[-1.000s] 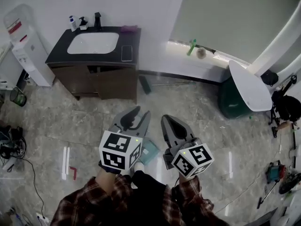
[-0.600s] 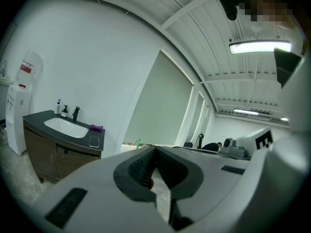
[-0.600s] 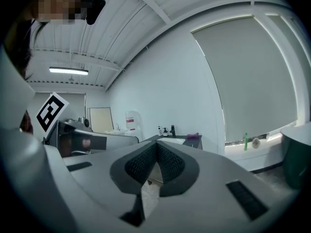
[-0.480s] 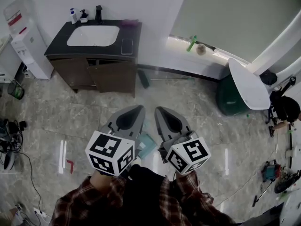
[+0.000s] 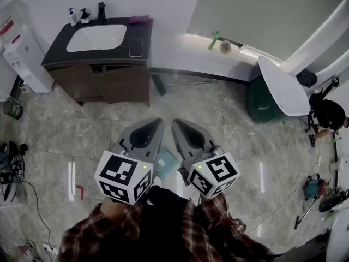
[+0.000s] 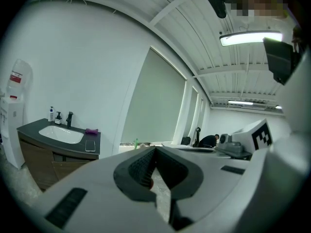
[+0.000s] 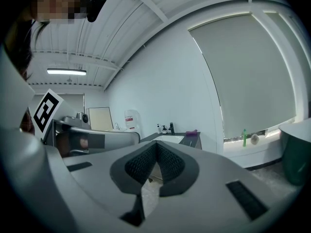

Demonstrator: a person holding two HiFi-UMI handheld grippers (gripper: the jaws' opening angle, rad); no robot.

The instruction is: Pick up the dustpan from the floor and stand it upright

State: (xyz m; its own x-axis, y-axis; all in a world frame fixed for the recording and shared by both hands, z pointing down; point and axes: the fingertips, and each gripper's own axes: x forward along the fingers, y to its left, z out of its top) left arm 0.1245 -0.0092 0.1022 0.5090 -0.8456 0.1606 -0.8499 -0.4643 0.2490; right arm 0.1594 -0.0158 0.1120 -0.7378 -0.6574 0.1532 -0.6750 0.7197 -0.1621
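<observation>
one dark sink cabinet (image 5: 112,83) on grey marbled floor (image 5: 218,116), white wall (image 5: 163,15)

- Grey marbled tile floor (image 5: 229,119).
- Dark vanity (image 5: 117,83) with a white sink (image 5: 97,37) against a white wall (image 5: 169,15).
- Drawn blind (image 5: 262,10) covers the window.
- Ceiling strip light (image 6: 250,38) glows.

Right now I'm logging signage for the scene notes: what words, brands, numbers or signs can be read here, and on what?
No text here is legible.
Red label on the water dispenser: too small to read.
Bottles on the vanity: labels too small to read.
Left cube and right cube: square marker patterns only, no words.
</observation>
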